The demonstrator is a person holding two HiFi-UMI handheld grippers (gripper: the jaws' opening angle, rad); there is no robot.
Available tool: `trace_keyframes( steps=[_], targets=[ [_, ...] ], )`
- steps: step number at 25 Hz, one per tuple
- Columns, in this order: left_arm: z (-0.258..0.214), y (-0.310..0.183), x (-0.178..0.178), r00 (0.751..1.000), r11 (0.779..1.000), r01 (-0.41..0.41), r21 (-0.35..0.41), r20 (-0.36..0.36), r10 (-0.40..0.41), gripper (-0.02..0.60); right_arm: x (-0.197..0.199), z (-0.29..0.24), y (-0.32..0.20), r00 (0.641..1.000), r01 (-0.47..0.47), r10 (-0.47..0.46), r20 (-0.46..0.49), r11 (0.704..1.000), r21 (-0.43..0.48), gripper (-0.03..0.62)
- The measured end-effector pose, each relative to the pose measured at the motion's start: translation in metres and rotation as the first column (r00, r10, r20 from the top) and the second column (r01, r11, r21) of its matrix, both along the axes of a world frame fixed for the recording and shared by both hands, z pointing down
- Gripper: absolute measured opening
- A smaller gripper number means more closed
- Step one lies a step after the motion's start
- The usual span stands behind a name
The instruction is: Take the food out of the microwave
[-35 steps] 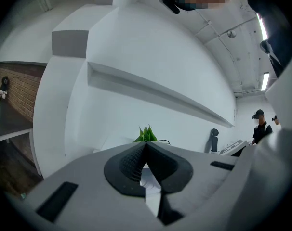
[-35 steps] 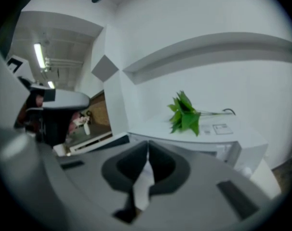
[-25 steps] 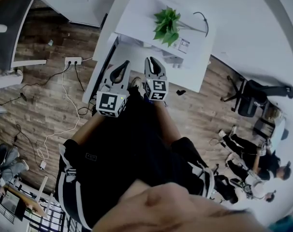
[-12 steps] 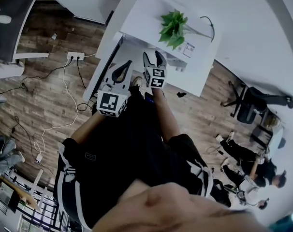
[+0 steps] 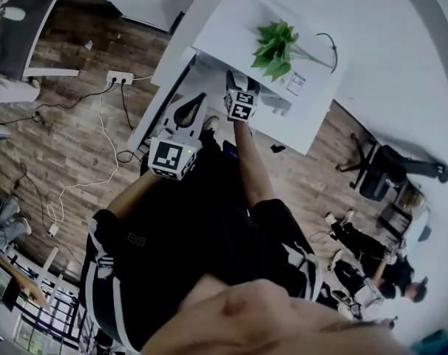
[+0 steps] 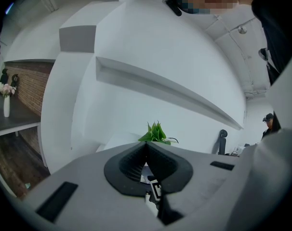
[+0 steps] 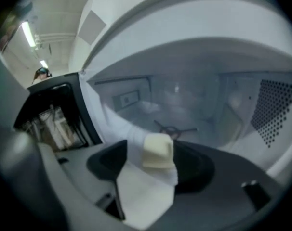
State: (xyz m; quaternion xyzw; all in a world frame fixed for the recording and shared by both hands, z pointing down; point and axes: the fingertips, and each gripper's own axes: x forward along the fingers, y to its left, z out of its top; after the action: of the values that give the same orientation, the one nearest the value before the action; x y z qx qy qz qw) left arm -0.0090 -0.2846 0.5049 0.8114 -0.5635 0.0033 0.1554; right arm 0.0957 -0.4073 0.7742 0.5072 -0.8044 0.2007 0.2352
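Observation:
The white microwave (image 5: 231, 32) stands with its door (image 7: 54, 114) swung open to the left. My right gripper (image 5: 239, 87) reaches into the opening. In the right gripper view its jaws (image 7: 153, 160) stand wide, having just been opening. A pale yellow block of food (image 7: 158, 149) lies between them on a white surface, and neither pad presses on it. My left gripper (image 5: 188, 111) hangs in front of the microwave, left of the right one. Its tips (image 6: 146, 144) meet with nothing in them.
A green plant (image 5: 276, 46) sits on top of the microwave. Inside are the turntable hub (image 7: 172, 128) and a perforated vent (image 7: 273, 114) on the right wall. A power strip (image 5: 120, 76) with cables lies on the wood floor at left. An office chair (image 5: 383, 172) stands at right.
My right gripper has moved forward and down into the microwave opening, and its jaws have gone from shut to wide. The left gripper has stayed put.

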Motion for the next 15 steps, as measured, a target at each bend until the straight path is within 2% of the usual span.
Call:
trace_keyframes(
  steps=[15],
  targets=[
    [0.002, 0.002, -0.009, 0.999, 0.999, 0.031, -0.007, 0.005, -0.031, 0.032, -0.004, 0.027, -0.026, 0.998, -0.005, 0.002, -0.063, 0.999, -0.045, 0.298]
  ],
)
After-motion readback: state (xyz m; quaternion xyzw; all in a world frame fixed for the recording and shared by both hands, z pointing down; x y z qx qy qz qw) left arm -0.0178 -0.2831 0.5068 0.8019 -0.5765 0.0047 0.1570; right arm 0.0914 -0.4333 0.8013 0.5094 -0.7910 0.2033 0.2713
